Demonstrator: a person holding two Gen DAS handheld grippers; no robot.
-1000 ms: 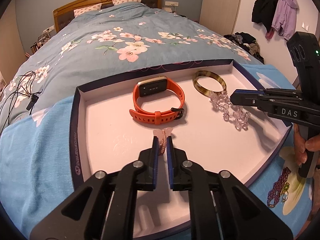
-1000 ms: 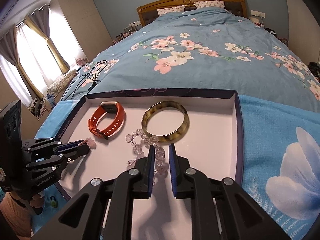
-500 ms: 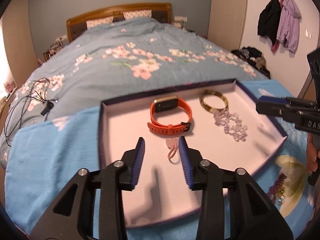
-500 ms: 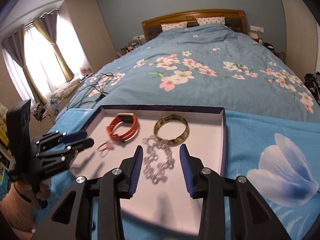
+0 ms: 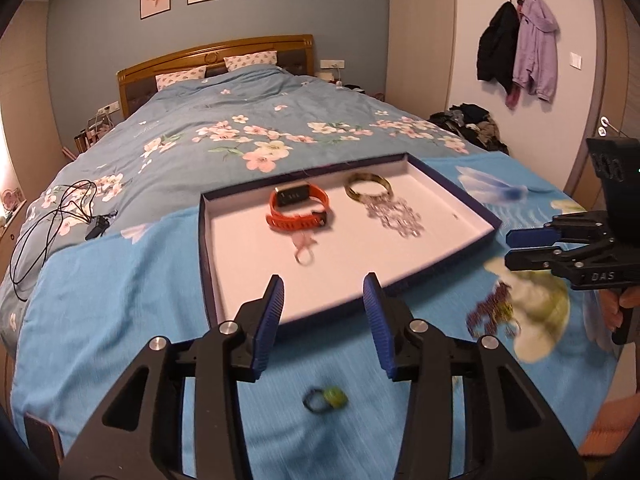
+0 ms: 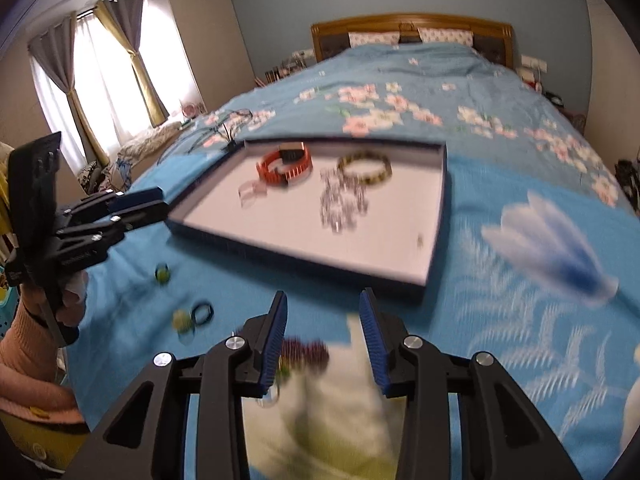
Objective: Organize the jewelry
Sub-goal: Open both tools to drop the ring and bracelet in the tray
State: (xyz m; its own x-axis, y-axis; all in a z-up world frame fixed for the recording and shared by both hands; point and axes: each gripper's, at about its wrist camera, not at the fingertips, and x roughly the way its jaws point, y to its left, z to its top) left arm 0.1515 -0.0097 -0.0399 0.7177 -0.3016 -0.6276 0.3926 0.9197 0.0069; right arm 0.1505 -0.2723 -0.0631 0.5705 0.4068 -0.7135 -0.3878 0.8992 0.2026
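A white tray with a dark blue rim (image 5: 452, 190) (image 6: 300, 258) lies on the blue blanket. In it are an orange watch (image 5: 298, 208) (image 6: 284, 164), a tortoiseshell bangle (image 5: 368, 188) (image 6: 364, 168), a crystal bracelet (image 5: 396, 216) (image 6: 342, 204) and a pink ring (image 5: 304, 246) (image 6: 250, 192). My left gripper (image 5: 323, 284) (image 6: 156, 208) hangs before the tray's near edge, jaws opening, nothing between them. A green ring (image 5: 324, 398) (image 6: 192, 316) lies below it. My right gripper (image 6: 322, 300) (image 5: 516, 248) hovers over purple beads (image 6: 304, 350) (image 5: 490, 312), jaws closing slightly, pads touching nothing.
A second green ring (image 6: 162, 274) lies on the blanket near the left gripper. Black cables (image 5: 60, 216) sprawl on the floral duvet to the left. Coats (image 5: 520, 48) hang on the right wall above a clothes pile (image 5: 476, 124). A hand in an orange sleeve (image 6: 24, 344) holds the left gripper.
Both grippers opened and let go, the left of the pink ring, the right of the crystal bracelet. Both drew back out of the tray to the near blanket.
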